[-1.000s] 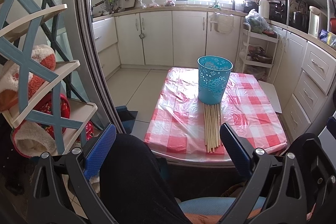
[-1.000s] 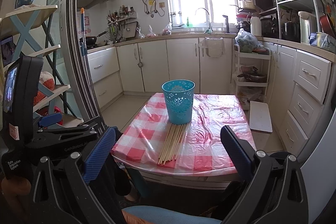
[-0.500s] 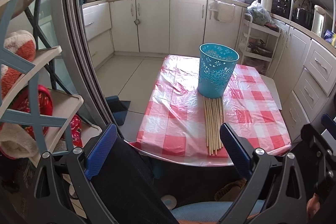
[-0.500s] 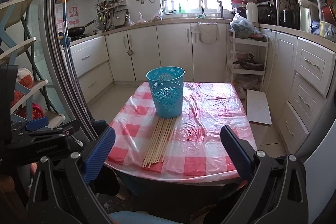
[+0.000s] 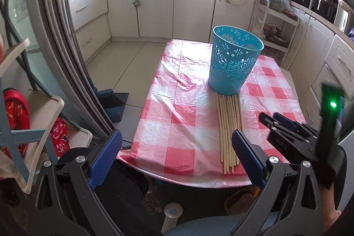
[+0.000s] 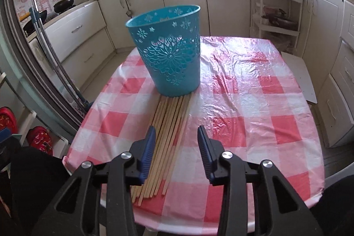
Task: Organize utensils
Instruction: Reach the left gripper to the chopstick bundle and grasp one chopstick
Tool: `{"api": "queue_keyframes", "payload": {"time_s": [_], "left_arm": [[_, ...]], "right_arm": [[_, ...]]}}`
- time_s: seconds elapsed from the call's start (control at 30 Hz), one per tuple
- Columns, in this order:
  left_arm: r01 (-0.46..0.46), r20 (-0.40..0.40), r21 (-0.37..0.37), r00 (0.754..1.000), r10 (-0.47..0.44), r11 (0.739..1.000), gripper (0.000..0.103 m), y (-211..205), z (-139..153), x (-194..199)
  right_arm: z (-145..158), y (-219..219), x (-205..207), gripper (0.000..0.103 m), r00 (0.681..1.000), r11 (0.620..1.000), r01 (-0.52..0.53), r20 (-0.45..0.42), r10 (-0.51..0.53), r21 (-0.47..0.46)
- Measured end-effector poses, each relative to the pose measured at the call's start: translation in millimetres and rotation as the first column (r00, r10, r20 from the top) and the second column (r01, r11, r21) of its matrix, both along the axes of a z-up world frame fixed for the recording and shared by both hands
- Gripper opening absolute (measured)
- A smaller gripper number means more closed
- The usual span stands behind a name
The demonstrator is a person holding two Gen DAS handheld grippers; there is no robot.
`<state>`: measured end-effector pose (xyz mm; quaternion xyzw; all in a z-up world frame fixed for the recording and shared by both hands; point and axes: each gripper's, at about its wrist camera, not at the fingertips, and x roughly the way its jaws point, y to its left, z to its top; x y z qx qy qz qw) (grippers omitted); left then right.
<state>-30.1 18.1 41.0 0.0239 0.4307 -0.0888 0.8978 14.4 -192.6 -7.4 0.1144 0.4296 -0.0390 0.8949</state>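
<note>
A blue perforated bucket (image 5: 234,63) stands upright on the red-and-white checked table (image 5: 177,125). A row of several wooden chopsticks (image 5: 227,129) lies flat in front of it, reaching to the near table edge. My left gripper (image 5: 176,145) is open and empty, held off the near left edge of the table. My right gripper (image 6: 176,138) is open and empty, low over the near ends of the chopsticks (image 6: 168,134), with the bucket (image 6: 170,52) just beyond. The right gripper also shows at the right of the left wrist view (image 5: 287,132).
Kitchen cabinets (image 6: 221,3) and a counter run behind the table. A white rack (image 6: 276,12) stands at the back right. A shelf with red slippers (image 5: 15,116) is at the left. A sliding door frame (image 5: 66,59) stands left of the table.
Both grippers have moved forward toward the table. The right gripper has dropped low over the chopsticks and its jaws have narrowed from wide open. The bucket and chopsticks have not moved.
</note>
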Motion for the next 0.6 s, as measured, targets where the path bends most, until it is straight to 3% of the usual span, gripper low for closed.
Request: {"api": "queue_keyframes", "payload": {"time_s": [0.17, 0.37, 0.6], "left_arm": [[0.003, -0.02, 0.012, 1.0, -0.003, 1.0, 0.095, -8, -11, 23], [-0.003, -0.08, 0.011, 0.997, 0.004, 1.0, 0.095, -21, -32, 51], [0.014, -0.139, 0.023, 0.99, -0.011, 1.0, 0.095, -51, -58, 83]], "right_arm": [[-33, -16, 48, 0.024, 0.996, 1.0, 0.03, -0.08, -0.03, 0.0], [-58, -20, 77, 0.017, 0.992, 1.0, 0.017, -0.127, -0.018, -0.013], [-54, -16, 78, 0.009, 0.986, 0.993, -0.103, -0.136, 0.096, -0.048]]}}
